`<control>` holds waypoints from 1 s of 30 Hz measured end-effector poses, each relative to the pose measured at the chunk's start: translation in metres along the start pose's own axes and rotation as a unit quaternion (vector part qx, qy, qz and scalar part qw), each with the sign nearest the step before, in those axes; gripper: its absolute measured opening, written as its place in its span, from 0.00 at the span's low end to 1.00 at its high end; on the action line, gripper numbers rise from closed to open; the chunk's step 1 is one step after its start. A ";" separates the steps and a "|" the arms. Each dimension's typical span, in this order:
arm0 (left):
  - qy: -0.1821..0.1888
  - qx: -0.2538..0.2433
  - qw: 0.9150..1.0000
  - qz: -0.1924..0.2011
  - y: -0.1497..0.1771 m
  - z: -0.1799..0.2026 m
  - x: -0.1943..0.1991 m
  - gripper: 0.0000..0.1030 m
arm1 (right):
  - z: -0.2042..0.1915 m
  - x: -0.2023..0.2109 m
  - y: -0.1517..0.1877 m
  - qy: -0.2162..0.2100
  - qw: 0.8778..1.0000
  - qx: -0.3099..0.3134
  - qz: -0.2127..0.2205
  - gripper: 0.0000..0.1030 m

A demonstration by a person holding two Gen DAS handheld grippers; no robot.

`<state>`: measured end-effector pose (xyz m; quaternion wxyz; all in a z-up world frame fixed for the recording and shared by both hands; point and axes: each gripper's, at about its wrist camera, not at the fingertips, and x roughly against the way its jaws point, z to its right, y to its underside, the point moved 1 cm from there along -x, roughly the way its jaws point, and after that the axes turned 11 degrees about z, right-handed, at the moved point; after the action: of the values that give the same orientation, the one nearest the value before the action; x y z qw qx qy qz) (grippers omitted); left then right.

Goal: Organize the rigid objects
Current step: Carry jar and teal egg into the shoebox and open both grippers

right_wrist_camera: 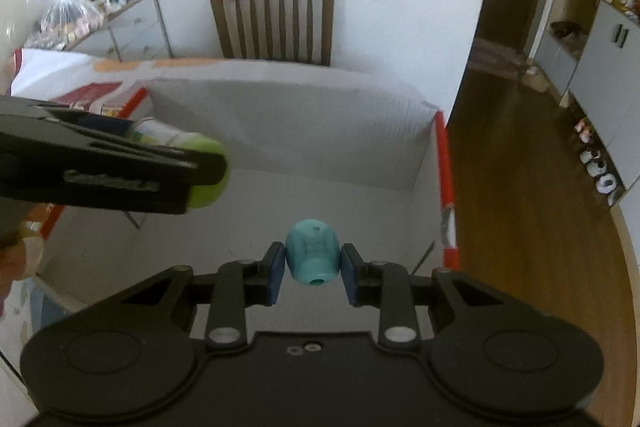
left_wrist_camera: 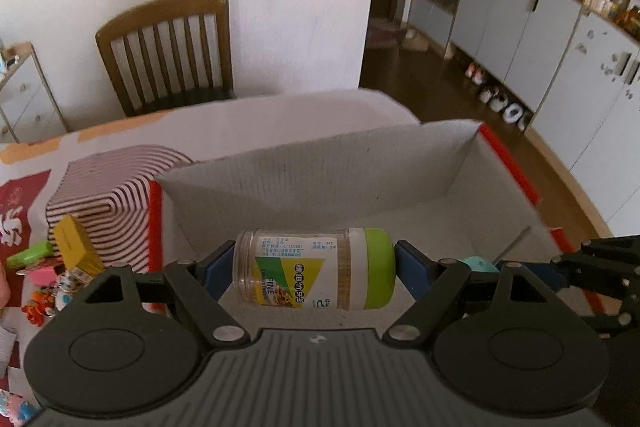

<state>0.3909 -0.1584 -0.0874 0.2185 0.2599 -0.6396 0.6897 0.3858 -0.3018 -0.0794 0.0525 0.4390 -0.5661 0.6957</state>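
Note:
My left gripper (left_wrist_camera: 314, 267) is shut on a clear toothpick jar (left_wrist_camera: 312, 267) with a green lid, held sideways above the open white cardboard box (left_wrist_camera: 320, 171). My right gripper (right_wrist_camera: 312, 269) is shut on a small teal plastic object (right_wrist_camera: 313, 257) with a hole in its front, held over the same box (right_wrist_camera: 280, 123). The left gripper and the jar's green lid (right_wrist_camera: 206, 171) show at the left of the right wrist view. The right gripper's arm (left_wrist_camera: 592, 267) shows at the right of the left wrist view, with the teal object (left_wrist_camera: 480, 263) beside it.
A striped box (left_wrist_camera: 108, 195), a yellow box (left_wrist_camera: 74, 247) and several small colourful items lie left of the cardboard box on the table. A wooden chair (left_wrist_camera: 168, 55) stands behind the table by a white wall. Cabinets and shoes (left_wrist_camera: 504, 103) line the right.

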 end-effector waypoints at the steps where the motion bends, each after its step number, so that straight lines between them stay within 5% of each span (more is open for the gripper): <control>1: 0.000 0.001 1.000 -0.008 0.000 0.001 -0.007 0.81 | 0.000 -0.005 0.000 -0.005 1.000 0.001 -0.009 0.28; 19: -0.002 -0.004 0.992 -0.126 0.010 0.011 -0.077 0.81 | -0.004 -0.047 0.007 -0.007 0.994 0.016 -0.112 0.28; 30: 0.000 -0.004 0.993 -0.120 0.008 0.008 -0.075 0.80 | 0.000 -0.052 0.003 -0.013 0.993 0.004 -0.119 0.35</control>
<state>0.4443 -0.1652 -0.1406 0.3005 0.3341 -0.6063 0.6561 0.4152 -0.2810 -0.1165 0.1260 0.5126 -0.5077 0.6809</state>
